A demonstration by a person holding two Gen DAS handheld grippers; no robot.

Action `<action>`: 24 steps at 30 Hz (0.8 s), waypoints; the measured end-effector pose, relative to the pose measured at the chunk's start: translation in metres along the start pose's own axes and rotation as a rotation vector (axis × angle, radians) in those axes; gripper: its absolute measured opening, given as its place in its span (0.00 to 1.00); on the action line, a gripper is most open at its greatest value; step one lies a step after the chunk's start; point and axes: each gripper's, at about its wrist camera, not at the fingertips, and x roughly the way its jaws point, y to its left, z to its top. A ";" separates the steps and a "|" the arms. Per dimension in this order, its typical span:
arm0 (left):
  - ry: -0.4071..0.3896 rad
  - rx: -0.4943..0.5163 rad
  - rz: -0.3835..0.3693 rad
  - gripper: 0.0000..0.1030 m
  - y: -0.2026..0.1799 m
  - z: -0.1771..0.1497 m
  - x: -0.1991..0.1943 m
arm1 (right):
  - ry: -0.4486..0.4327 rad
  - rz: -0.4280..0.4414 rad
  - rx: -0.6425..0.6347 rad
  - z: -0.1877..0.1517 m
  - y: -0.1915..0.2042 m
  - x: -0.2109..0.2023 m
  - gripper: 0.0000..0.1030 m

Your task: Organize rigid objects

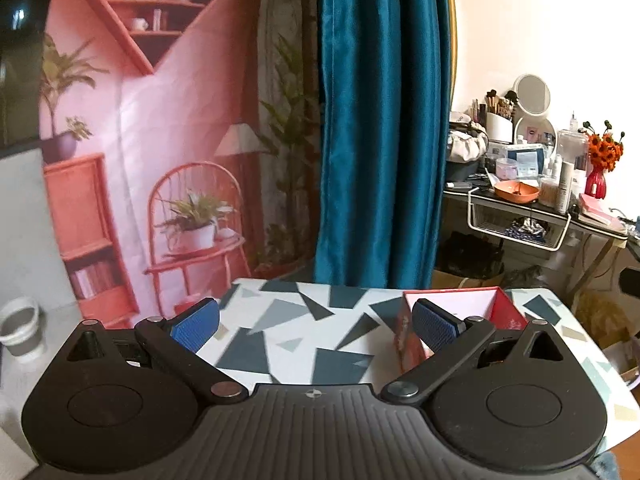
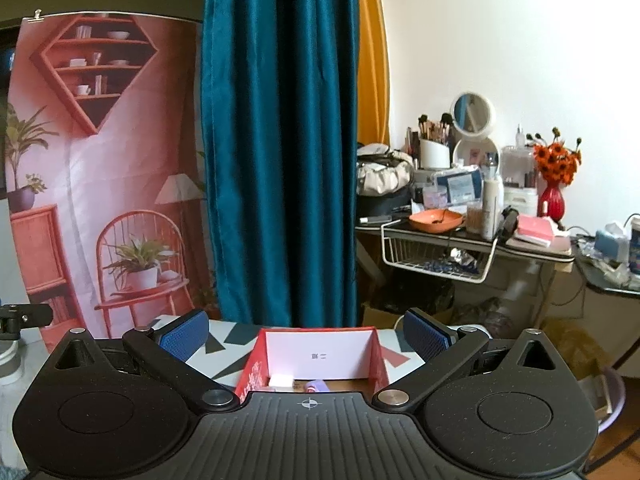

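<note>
Both hand-held grippers empty: left hand-held gripper [image 1: 316, 326] wide, right hand-held gripper [image 2: 306, 334] wide. Open red cardboard box [image 2: 320, 354] on geometric-patterned desk [image 1: 288, 320], 12 o'clock of right, holds small items. Lower slowly, centre over box, avoid walls.

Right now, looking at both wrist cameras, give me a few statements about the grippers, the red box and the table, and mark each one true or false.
1. Both the left gripper and the right gripper are open and hold nothing. True.
2. The red box is shut with a lid. False: its top is open, with a white inner wall showing.
3. Small items lie inside the box. True.
4. The table top is plain wood. False: it is white with grey and dark triangles.
5. A teal curtain hangs beyond the table. True.
</note>
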 end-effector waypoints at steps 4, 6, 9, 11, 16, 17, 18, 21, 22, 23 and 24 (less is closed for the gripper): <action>-0.033 0.002 0.017 1.00 0.001 0.001 -0.007 | -0.015 -0.016 -0.011 0.001 0.003 -0.012 1.00; -0.036 0.002 0.021 1.00 0.002 0.004 0.000 | -0.013 -0.021 -0.006 0.001 0.003 -0.014 1.00; -0.033 0.002 0.028 1.00 0.000 0.005 0.003 | -0.001 -0.026 -0.010 -0.001 0.004 -0.011 1.00; -0.030 0.005 0.034 1.00 -0.001 0.002 0.002 | 0.007 -0.027 -0.016 -0.001 0.006 -0.009 1.00; -0.024 0.016 0.044 1.00 -0.003 0.000 -0.001 | 0.012 -0.029 -0.023 -0.002 0.008 -0.011 1.00; -0.023 0.019 0.047 1.00 -0.004 -0.001 -0.001 | 0.012 -0.033 -0.023 -0.002 0.007 -0.012 1.00; -0.022 0.021 0.051 1.00 -0.004 0.000 -0.002 | 0.010 -0.039 -0.024 -0.002 0.008 -0.013 1.00; -0.021 0.026 0.051 1.00 -0.003 -0.002 -0.002 | 0.002 -0.048 -0.029 -0.001 0.008 -0.015 1.00; -0.021 0.028 0.050 1.00 -0.003 -0.002 -0.002 | 0.001 -0.049 -0.031 -0.001 0.009 -0.016 1.00; -0.021 0.031 0.051 1.00 -0.003 -0.001 -0.002 | 0.001 -0.049 -0.034 -0.001 0.009 -0.017 1.00; -0.024 0.035 0.056 1.00 -0.004 -0.001 -0.002 | 0.001 -0.049 -0.037 -0.001 0.010 -0.017 1.00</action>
